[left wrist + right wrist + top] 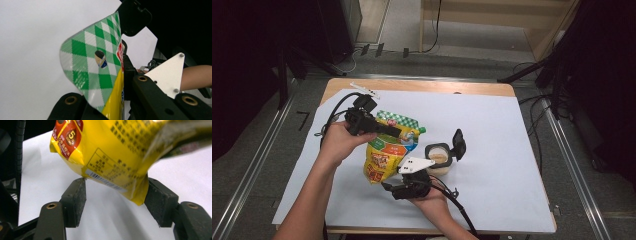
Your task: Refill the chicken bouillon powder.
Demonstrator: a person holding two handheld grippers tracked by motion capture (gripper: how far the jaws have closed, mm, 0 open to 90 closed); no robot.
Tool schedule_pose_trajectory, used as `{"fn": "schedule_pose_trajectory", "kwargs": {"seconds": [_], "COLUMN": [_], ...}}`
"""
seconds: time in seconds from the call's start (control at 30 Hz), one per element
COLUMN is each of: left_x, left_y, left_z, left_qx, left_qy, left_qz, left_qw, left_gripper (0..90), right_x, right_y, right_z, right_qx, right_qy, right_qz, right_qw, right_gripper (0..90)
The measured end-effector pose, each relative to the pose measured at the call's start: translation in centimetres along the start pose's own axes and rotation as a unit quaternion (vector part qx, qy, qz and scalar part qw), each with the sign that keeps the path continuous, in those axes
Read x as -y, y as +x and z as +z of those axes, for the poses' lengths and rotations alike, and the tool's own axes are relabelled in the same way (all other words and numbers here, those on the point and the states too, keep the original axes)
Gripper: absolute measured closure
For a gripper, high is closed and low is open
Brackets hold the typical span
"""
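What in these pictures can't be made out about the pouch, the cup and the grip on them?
- Pouch print: too small in the high view, blurred in the right gripper view.
- Cup contents: too small to identify.
- Left gripper fingers: cut off by the bottom edge in its own view.

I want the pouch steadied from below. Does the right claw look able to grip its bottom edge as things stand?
Probably yes. The right claw is open, its pads on either side of the pouch bottom with nothing between, while the left claw holds the top.
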State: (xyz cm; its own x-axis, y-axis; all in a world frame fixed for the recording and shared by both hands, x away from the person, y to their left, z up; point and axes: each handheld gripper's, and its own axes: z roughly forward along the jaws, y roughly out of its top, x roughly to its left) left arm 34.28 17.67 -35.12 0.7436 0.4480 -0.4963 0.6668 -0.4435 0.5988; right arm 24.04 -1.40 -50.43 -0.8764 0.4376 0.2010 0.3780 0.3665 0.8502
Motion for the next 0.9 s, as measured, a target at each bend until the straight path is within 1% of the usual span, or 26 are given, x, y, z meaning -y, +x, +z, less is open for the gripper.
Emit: {"fn": "schedule_pose_trajectory", "kwargs": {"seconds": [0.07,0.17,0.23,0.3,0.33,0.37,0.47,0.5,0.53,0.6,0.73,0.8,0.9], "left_x": [0.1,0.1,0.0,0.0,0.0,0.0,0.0,0.0,0.1,0.1,0.1,0.0,-0.3], "left_y": [0.3,0.4,0.4,0.4,0.4,0.4,0.3,0.4,0.5,0.7,1.3,1.5,1.9], "left_z": [-0.7,-1.0,-1.3,-1.7,-2.0,-2.0,-2.4,-2.6,-2.6,-2.9,-2.9,-2.8,-2.5], "left_qx": [0.002,0.002,0.003,0.005,0.003,0.003,-0.013,-0.020,-0.023,-0.030,-0.037,-0.038,-0.038], "left_qy": [-0.016,-0.022,-0.026,-0.031,-0.035,-0.035,-0.039,-0.040,-0.042,-0.047,-0.047,-0.048,-0.048], "left_qz": [-0.001,0.001,0.004,0.003,0.005,0.005,0.007,0.008,0.007,0.006,0.002,-0.001,0.000], "left_qw": [0.9999,0.9998,0.9996,0.9995,0.9994,0.9994,0.9991,0.9990,0.9988,0.9984,0.9982,0.9981,0.9981], "left_gripper": [90.0,90.0,90.0,90.0,90.0,90.0,90.0,90.0,90.0,90.0,90.0,90.0,90.0], "right_x": [-0.3,-0.5,-0.6,-0.8,-0.8,-0.8,-0.9,-0.9,-1.0,-1.0,-1.2,-1.2,-1.3], "right_y": [-0.1,-0.1,0.0,-0.1,-0.3,-0.3,-0.8,-0.8,-0.9,-1.0,-1.0,-0.9,-0.9], "right_z": [-0.3,-0.5,-0.7,-0.9,-1.1,-1.1,-1.5,-1.5,-1.8,-1.9,-2.1,-2.2,-2.3], "right_qx": [0.004,0.006,0.011,0.016,0.022,0.022,0.026,0.026,0.027,0.026,0.023,0.020,0.017], "right_qy": [-0.003,-0.006,-0.008,-0.010,-0.012,-0.012,-0.021,-0.021,-0.026,-0.028,-0.029,-0.027,-0.024], "right_qz": [-0.001,-0.004,-0.008,-0.005,0.001,0.001,0.014,0.014,0.018,0.018,0.014,0.014,0.015], "right_qw": [1.0000,1.0000,0.9999,0.9998,0.9997,0.9997,0.9993,0.9993,0.9992,0.9991,0.9992,0.9993,0.9995], "right_gripper": [37.3,37.2,37.3,37.6,37.9,37.9,38.1,38.1,38.4,38.5,38.9,39.0,39.0]}}
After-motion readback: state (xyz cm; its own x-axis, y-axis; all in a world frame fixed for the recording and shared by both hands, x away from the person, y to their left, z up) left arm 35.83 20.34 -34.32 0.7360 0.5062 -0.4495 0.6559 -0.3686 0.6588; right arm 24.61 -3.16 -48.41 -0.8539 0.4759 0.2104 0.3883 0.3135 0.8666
